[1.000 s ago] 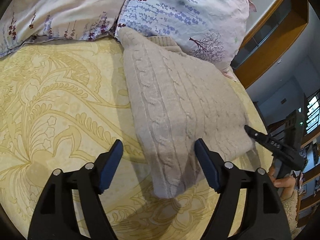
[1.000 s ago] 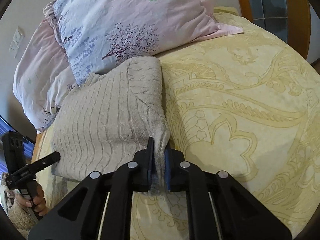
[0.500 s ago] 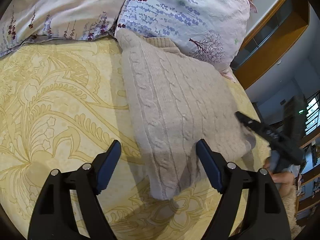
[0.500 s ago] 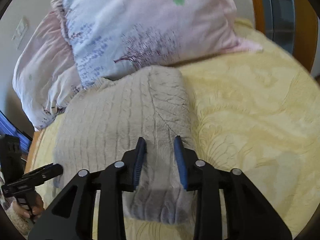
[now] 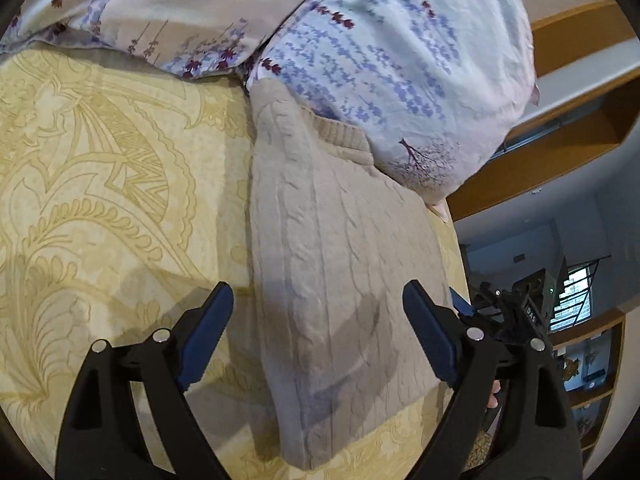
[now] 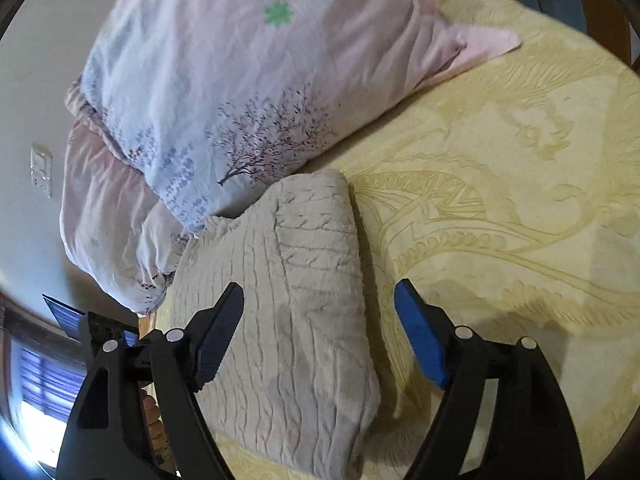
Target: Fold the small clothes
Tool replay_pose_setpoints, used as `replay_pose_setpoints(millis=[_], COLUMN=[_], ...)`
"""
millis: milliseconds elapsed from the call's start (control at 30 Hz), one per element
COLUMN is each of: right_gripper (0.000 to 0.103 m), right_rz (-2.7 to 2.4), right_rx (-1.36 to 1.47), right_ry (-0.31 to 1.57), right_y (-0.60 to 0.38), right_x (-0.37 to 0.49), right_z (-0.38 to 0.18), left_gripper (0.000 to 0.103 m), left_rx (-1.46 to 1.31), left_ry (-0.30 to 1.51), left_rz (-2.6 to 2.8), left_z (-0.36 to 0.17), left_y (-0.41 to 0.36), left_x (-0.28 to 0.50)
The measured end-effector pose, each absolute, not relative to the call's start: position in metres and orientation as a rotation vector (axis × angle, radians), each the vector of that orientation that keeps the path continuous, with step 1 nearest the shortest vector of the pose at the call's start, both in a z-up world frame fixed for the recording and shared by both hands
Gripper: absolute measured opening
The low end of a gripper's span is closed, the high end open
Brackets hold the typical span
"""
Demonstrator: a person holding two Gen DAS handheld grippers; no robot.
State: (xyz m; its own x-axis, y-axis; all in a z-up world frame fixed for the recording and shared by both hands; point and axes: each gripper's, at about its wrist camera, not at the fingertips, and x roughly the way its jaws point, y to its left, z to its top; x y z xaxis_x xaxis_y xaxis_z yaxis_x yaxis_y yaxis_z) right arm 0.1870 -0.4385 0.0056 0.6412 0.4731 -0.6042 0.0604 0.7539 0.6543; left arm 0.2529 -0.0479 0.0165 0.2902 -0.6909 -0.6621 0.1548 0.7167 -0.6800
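Folded beige sweater [image 5: 340,280] on yellow bedspread [image 5: 100,200], floral pillow [image 5: 392,72] touching its far end, left tongs [image 5: 318,312] and right tongs [image 6: 320,312] opening wide, gripping nothing

Sweater [image 5: 340,264]: beige cable-knit wool-like cloth, matt, ribbed. Bedspread [image 5: 100,200]: yellow cloth with raised pattern; pillows [image 6: 224,92] smooth printed cotton-like cloth. Gripper fingers [image 6: 218,334]: matt black plastic, blue pads.

Bed with yellow patterned bedspread [image 5: 100,200]. Folded beige cable-knit sweater [image 5: 340,280] lies on it, far end touching floral pillows [image 5: 400,60] at the far side; second pillow [image 5: 160,12] left.
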Motion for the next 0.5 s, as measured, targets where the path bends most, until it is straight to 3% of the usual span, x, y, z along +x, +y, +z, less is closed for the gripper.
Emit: replay_pose_setpoints(millis=[400,500], right_gripper=[0.079,0.071], right_rz=[0.398,0.472], right_rx=[0.702,0.683], right_ry=[0.989,1.005], right_y=[-0.425,-0.414], right_x=[0.222,0.224], right_z=[-0.014,-0.018], left_gripper=[0.085,0.081], left_rx=[-0.628,-0.616], left_ry=[1.185,1.173], left_rz=[-0.685,-0.688], left_z=[-0.001,-0.001], left_y=[-0.066,-0.071], left_x=[0.276,0.276])
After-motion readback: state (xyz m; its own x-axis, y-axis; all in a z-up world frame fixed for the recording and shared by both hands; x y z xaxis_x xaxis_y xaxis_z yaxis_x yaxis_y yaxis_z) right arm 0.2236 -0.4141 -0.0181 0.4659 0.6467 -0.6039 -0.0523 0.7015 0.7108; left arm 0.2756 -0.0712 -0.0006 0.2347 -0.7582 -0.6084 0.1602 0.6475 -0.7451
